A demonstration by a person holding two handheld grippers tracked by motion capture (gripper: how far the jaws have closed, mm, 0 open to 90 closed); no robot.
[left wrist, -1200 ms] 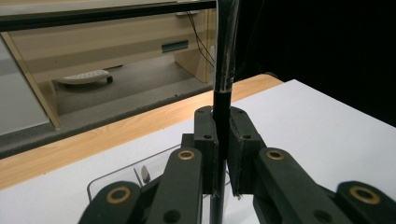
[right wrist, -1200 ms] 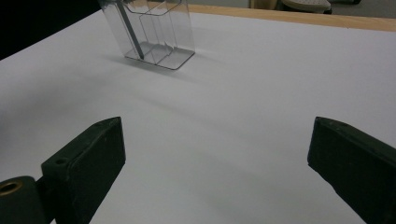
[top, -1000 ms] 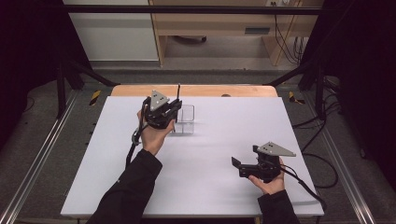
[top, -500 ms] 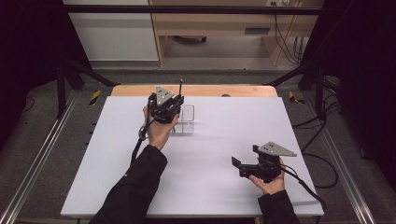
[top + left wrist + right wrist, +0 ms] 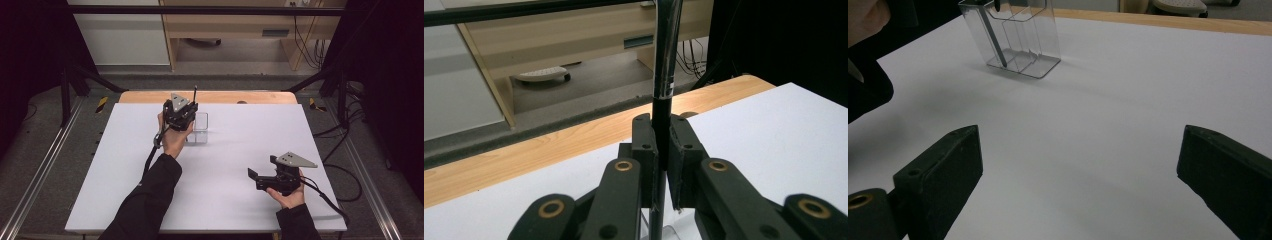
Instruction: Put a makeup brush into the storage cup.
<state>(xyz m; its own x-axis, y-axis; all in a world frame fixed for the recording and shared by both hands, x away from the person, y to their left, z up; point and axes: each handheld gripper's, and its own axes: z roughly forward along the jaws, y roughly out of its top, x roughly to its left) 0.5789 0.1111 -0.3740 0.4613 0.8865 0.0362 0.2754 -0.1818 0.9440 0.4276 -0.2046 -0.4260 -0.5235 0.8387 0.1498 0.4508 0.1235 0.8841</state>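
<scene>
A: We see the white table (image 5: 225, 200) across the middle of the high view, with the clear holder (image 5: 200, 129) just above its centre.

B: Our left gripper (image 5: 181, 116), beside it, is clamped on a dark pen (image 5: 663, 100), its tip down inside the holder's left compartment.

A: Our right gripper (image 5: 260, 179), lower right, has its jaws wide apart, nothing between.

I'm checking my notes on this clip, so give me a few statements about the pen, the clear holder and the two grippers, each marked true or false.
1. The left gripper is shut on the pen. True.
2. The pen lies flat on the table. False: it stands upright, its lower end inside the clear holder.
3. The right gripper is open. True.
4. The right gripper holds the clear holder. False: it holds nothing and is well apart from the holder.
</scene>
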